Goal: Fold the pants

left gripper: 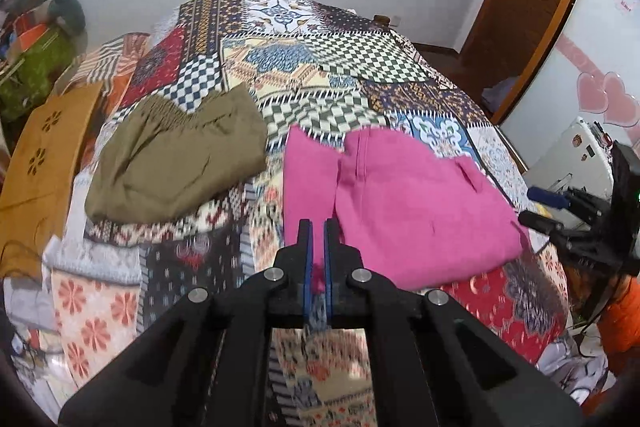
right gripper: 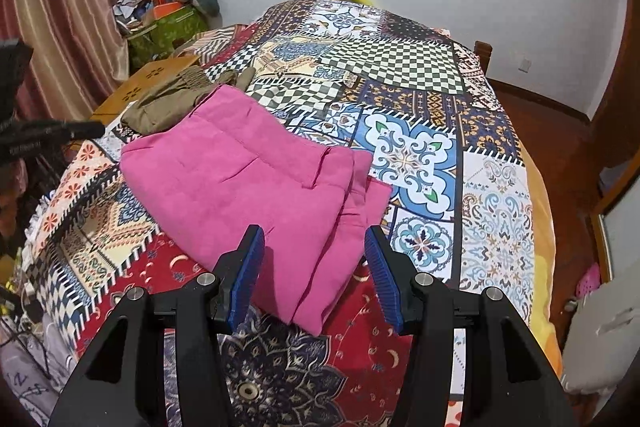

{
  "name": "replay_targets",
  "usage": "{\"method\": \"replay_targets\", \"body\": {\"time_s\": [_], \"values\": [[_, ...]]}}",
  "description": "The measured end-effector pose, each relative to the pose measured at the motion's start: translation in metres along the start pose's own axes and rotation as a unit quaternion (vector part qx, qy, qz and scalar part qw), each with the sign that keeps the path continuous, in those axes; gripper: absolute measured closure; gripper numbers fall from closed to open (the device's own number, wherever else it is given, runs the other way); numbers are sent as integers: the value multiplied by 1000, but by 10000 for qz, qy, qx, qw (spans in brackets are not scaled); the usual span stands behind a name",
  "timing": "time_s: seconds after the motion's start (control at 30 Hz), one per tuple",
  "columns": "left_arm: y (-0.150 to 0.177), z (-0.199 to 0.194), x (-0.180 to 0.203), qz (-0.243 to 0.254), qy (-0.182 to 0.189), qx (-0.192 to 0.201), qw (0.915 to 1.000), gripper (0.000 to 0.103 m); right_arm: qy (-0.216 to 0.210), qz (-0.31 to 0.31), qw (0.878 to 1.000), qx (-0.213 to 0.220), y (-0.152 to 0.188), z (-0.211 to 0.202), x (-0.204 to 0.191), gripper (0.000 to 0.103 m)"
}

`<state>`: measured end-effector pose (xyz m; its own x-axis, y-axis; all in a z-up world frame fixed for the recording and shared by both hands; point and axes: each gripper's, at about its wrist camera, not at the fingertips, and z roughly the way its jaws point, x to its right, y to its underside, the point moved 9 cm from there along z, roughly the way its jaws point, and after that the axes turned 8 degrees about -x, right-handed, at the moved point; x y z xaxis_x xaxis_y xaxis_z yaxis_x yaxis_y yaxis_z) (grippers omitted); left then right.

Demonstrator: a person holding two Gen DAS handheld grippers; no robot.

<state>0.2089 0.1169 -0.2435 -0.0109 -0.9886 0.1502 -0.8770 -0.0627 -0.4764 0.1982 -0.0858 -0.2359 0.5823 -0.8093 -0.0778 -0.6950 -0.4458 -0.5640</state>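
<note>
Pink pants (right gripper: 256, 183) are lying folded into a compact stack on the bed (right gripper: 420, 155), so mostly done. Left tool (left gripper: 316, 227) is clenched empty, right tool (right gripper: 316, 239) hanging released.

Pink pants (right gripper: 256, 179): soft matt cloth (faintly napped); patchwork bedspread (right gripper: 420, 147): smooth printed fabric.

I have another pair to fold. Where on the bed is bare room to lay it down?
The far half of the patchwork bedspread, beyond the pink pants, and the strip to their right are bare. The left is crowded: the olive pants lie close beside the pink ones.
</note>
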Motion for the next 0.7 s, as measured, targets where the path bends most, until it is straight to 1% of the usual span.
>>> {"method": "replay_targets", "body": {"time_s": [0.1, 0.17, 0.27, 0.4, 0.57, 0.7], "values": [[-16, 13, 3, 74, 46, -77, 9999, 100, 20, 104, 9999, -5, -4, 5, 7, 55], [-23, 28, 6, 104, 108, -173, 9997, 96, 28, 170, 9998, -28, -7, 11, 13, 55], [-28, 52, 12, 157, 165, -377, 9990, 96, 32, 229, 9997, -65, -12, 20, 19, 55], [-28, 80, 22, 223, 386, -661, 9968, 96, -56, 288, 9995, -129, -19, 35, 24, 55], [-31, 96, 27, 417, 288, -686, 9964, 96, -252, 366, 9987, -244, -22, 55, 28, 55], [-37, 94, 26, 447, 333, -591, 9967, 96, -417, 511, 9974, -298, -23, 65, 34, 55]]}}
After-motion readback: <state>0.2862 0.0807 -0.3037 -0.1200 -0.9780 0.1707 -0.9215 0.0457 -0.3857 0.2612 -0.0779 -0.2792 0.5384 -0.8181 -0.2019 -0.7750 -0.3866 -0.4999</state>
